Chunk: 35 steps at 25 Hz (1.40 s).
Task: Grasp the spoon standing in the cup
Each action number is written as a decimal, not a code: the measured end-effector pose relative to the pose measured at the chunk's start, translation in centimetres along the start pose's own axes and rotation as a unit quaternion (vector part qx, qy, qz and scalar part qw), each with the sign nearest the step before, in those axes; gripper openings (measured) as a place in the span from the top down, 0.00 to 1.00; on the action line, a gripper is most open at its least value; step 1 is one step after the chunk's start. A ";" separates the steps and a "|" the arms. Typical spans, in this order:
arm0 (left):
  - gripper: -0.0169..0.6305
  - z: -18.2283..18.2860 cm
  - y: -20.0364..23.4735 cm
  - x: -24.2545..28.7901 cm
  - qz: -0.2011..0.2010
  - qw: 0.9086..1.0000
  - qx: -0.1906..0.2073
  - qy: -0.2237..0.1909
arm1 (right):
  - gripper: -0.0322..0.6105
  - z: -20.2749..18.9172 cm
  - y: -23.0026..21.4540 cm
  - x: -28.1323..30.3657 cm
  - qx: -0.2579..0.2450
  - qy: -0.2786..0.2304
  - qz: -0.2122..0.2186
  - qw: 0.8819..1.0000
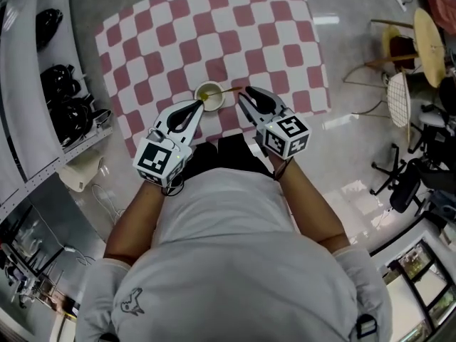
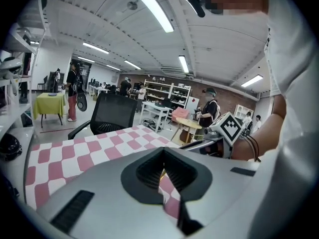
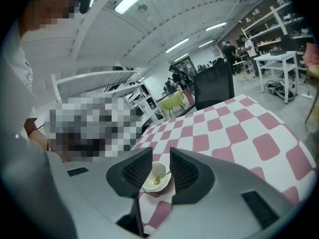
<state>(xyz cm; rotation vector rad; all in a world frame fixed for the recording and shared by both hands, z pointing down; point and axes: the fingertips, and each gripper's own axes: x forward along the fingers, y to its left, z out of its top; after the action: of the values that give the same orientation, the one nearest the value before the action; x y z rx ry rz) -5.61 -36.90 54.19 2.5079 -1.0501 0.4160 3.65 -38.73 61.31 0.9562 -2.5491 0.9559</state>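
A small white cup (image 1: 209, 95) with yellowish contents stands near the front edge of the pink-and-white checked tablecloth (image 1: 249, 27). A spoon (image 1: 230, 90) rests in it, its handle leaning out to the right. My right gripper (image 1: 246, 97) hovers just right of the cup, open, with nothing held. In the right gripper view the cup (image 3: 156, 177) and spoon (image 3: 158, 176) show in the gap between the right gripper (image 3: 160, 153) pads. My left gripper (image 1: 199, 106) sits just left of the cup, with its jaws together and empty; the left gripper (image 2: 162, 154) view shows mostly tablecloth.
White shelving with black helmets (image 1: 55, 95) runs along the left. Chairs and a round table (image 1: 417, 45) stand on the floor at right. A black office chair (image 2: 114, 114) stands at the table's far side, with people beyond it.
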 end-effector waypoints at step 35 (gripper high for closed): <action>0.96 -3.4 2.6 2.0 0.029 0.999 -0.006 0.032 | 0.89 -4.4 -1.8 4.6 0.048 0.052 0.038 0.997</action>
<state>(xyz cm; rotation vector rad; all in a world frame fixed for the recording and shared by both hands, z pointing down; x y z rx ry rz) -6.54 -38.23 58.60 2.4416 -1.1000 0.5030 1.41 -39.11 67.55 0.8157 -2.4895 1.1277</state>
